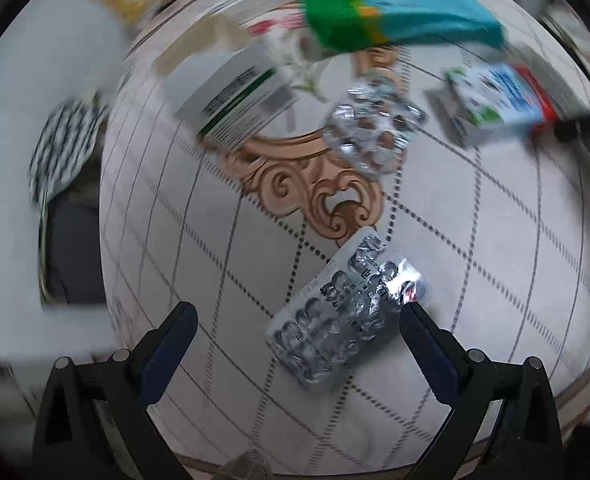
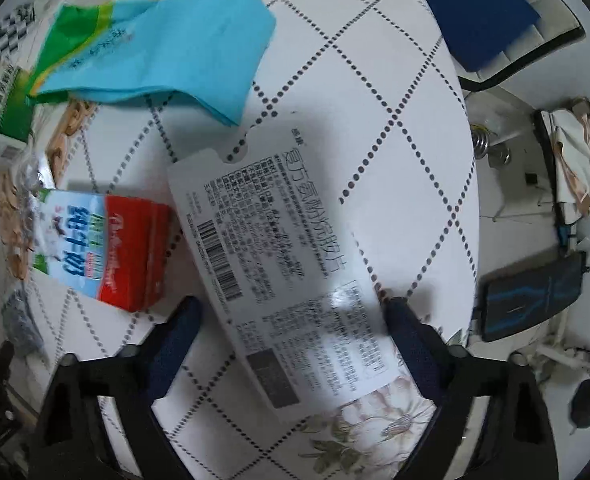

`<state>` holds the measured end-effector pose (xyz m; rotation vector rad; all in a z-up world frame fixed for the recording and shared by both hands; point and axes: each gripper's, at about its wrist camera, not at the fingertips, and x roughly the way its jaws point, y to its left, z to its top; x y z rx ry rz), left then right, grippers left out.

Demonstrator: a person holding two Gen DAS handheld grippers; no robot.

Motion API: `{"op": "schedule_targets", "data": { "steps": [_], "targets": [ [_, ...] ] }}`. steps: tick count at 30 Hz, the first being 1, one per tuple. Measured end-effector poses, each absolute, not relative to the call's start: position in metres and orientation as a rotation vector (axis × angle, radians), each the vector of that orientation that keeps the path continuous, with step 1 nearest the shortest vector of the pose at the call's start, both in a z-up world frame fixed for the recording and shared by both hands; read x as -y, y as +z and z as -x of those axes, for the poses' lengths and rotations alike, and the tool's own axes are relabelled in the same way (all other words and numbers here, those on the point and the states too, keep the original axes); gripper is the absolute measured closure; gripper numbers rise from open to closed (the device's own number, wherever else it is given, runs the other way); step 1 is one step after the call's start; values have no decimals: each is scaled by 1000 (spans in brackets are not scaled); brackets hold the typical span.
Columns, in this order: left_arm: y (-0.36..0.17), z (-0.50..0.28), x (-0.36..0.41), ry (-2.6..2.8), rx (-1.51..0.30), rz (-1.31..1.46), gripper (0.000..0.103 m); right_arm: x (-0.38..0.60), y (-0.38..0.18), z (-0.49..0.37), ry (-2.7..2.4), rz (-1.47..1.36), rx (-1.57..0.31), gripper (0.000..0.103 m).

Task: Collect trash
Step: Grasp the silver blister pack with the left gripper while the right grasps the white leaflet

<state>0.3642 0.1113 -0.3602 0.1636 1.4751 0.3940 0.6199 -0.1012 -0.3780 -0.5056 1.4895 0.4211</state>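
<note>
Left wrist view: we find the left gripper [image 1: 295,320] with jaws spread over a blister pack [image 1: 345,312]; thin foil flat on the tabletop [image 1: 495,240] may slip. Right gripper [image 2: 291,316] jaws gape, straddling a flattened carton [image 2: 279,268].

Patterned tablecloth [image 1: 495,240]; beyond it, perhaps a dark blue chair cushion [image 2: 475,12].

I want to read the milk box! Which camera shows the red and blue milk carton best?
The right wrist view: the milk carton lies close and large there, its printed front facing the camera, though slightly blurred. The left wrist view shows the same carton far off near the edge, small and smeared.
</note>
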Motion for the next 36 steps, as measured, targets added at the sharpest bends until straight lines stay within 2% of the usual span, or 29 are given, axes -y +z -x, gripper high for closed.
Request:
{"op": "schedule_targets", "data": {
  "steps": [1, 6, 12, 15, 17, 18, 19, 23, 25, 30, 33, 35, 36],
  "targets": [
    [-362, -364, -109, 354, -1489, -198, 0, 105, -378, -619, 406, 494, -1504, 19],
    [-379, -357, -101, 149, -1589, -340, 0, 152, -381, -586, 301, 276, -1667, 20],
    [-399, -365, -104, 31, -1640, -392, 1, 160, -388, -556, 315, 241, -1741, 19],
    [-396, -368, -108, -18, -1641, -314, 13, 151, -389, -559, 335, 262, -1737, 19],
    [-394, -371, -109, -45, -1646, -270, 28, 141, -385, -558, 338, 280, -1715, 19],
    [-392, -370, -111, -47, -1658, -200, 39, 138, -383, -558, 335, 288, -1700, 19],
    [-391, -369, -113, -29, -1660, -159, 41, 134, -382, -557, 337, 298, -1684, 19],
    [-389, -356, -128, 113, -1648, 29, 42, 119, -384, -566, 350, 332, -1652, 19],
    [-386, -347, -137, 215, -1644, 228, 43, 114, -383, -560, 346, 330, -1637, 20],
    [-381, -326, -140, 241, -1598, 619, 43, 110, -385, -530, 388, 170, -1782, 20],
    [-371, -326, -123, 204, -1595, 552, 42, 109, -385, -518, 418, 188, -1790, 18],
    [-363, -332, -109, 187, -1594, 403, 41, 103, -377, -519, 427, 250, -1736, 11],
    [-359, -337, -98, 170, -1597, 285, 41, 101, -374, -520, 429, 273, -1719, 11]
  ]
}}
